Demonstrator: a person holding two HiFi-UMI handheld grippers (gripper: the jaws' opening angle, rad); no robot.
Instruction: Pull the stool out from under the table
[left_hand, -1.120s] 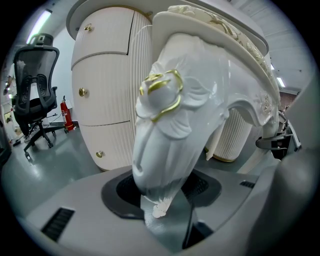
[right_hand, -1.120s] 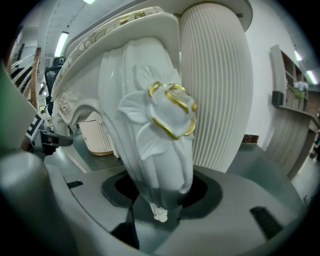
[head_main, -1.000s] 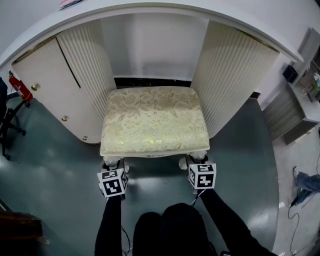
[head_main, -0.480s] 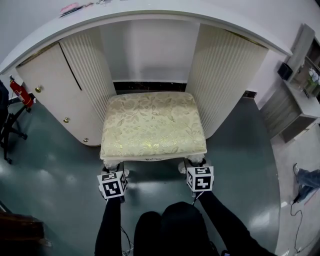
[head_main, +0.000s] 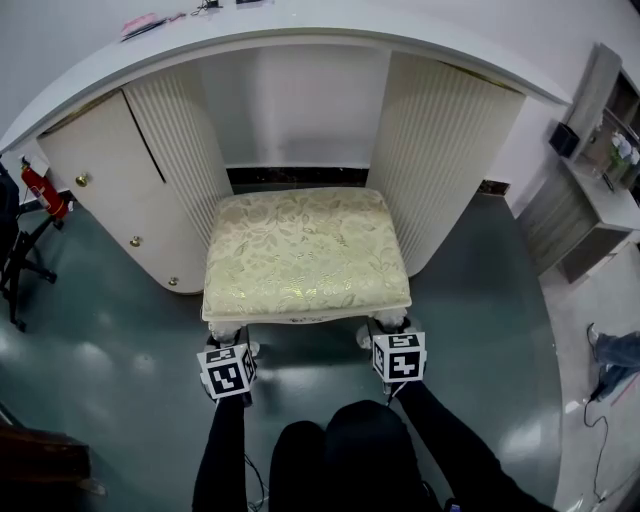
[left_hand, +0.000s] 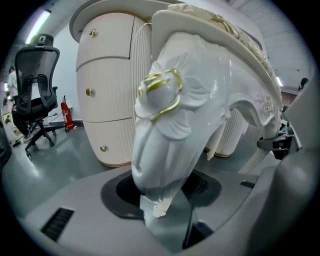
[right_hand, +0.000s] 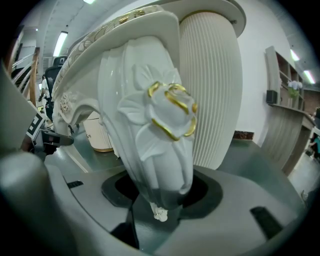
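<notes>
gripping the stool (head_main: 305, 250) by its 2 carved front legs, both grippers sit low at the seat's near edge. the left gripper (head_main: 228, 345), at 7 o'clock from the cushion, has its jaws closed around the left front leg (left_hand: 160, 135), white with a gold-trimmed flower. the right gripper (head_main: 397, 338), at 5 o'clock, clamps the right front leg (right_hand: 160, 140) the same way. the stool stands on the grey-green floor (head_main: 110, 350), its back edge at the mouth of the kneehole of the curved white dressing table (head_main: 300, 38) at 12 o'clock. a red fire extinguisher (head_main: 40, 190) stands at 9 o'clock.
</notes>
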